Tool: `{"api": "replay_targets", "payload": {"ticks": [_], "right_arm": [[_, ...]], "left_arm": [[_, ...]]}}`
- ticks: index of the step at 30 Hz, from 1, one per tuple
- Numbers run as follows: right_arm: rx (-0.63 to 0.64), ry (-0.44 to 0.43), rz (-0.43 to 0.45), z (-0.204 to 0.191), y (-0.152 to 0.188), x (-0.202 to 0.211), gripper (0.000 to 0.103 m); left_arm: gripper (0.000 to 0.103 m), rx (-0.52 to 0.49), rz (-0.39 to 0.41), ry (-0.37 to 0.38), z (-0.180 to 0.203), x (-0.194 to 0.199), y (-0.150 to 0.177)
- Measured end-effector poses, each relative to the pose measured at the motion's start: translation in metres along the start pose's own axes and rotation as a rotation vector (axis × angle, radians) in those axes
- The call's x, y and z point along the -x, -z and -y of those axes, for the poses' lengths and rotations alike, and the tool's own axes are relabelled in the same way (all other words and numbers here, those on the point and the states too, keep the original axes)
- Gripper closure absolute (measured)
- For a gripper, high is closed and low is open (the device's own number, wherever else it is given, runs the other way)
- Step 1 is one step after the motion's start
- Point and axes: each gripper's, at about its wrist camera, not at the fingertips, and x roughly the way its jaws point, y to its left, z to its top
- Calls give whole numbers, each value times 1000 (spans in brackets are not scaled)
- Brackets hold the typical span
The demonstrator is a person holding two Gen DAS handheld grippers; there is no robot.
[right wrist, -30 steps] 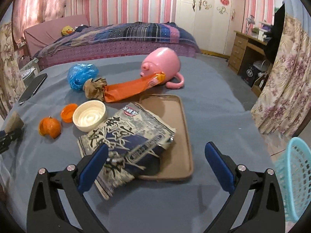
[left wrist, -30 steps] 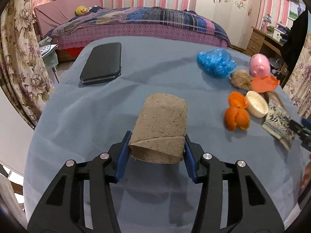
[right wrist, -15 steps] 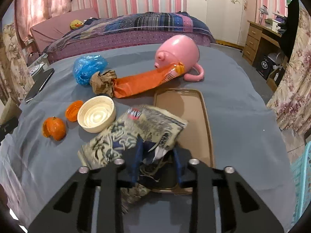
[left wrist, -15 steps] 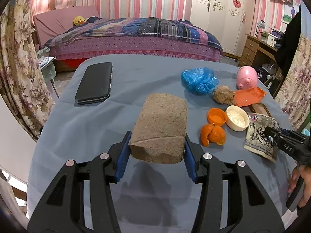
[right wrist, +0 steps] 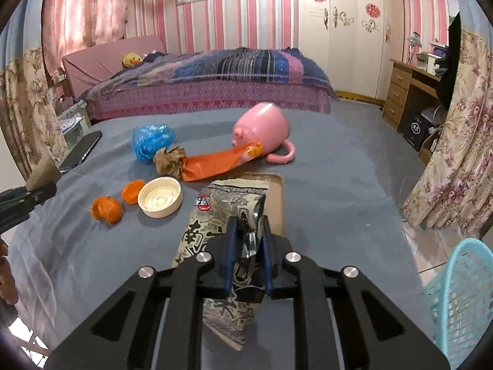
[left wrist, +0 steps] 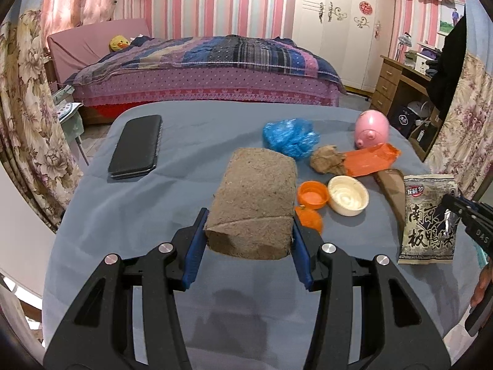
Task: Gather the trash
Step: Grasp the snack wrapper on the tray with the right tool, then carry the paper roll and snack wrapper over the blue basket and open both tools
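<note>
My left gripper (left wrist: pixel 248 226) is shut on a flattened brown cardboard tube (left wrist: pixel 255 197) and holds it above the blue-grey table (left wrist: pixel 138 215). My right gripper (right wrist: pixel 249 231) is shut on a black-and-white snack bag (right wrist: pixel 222 215) and holds it lifted off the table; the bag also shows in the left wrist view (left wrist: pixel 428 219). On the table lie a blue plastic bag (right wrist: pixel 152 141), a crumpled brown paper (right wrist: pixel 169 160), an orange wrapper (right wrist: pixel 215 163), orange peel (right wrist: pixel 106 209), an orange cap (right wrist: pixel 132 191) and a cream lid (right wrist: pixel 160 197).
A pink pig mug (right wrist: pixel 265 132) lies on its side at the back. A brown tray (right wrist: pixel 275 203) lies under the snack bag. A black phone (left wrist: pixel 137 146) lies at the far left. A turquoise basket (right wrist: pixel 462 302) stands beside the table at the right.
My right gripper closed on the snack bag and lifted it off the tray. My left gripper rose with the cardboard tube still held.
</note>
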Motion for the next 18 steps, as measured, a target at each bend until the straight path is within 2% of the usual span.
{"api": "replay_targets", "payload": {"ticks": [7, 18], "right_arm": [[-27, 4, 43, 28, 1, 25, 90], [-79, 4, 64, 59, 8, 38, 91]], "left_arm": [[55, -28, 5, 17, 25, 6, 0], [55, -53, 1, 36, 55, 7, -1]]}}
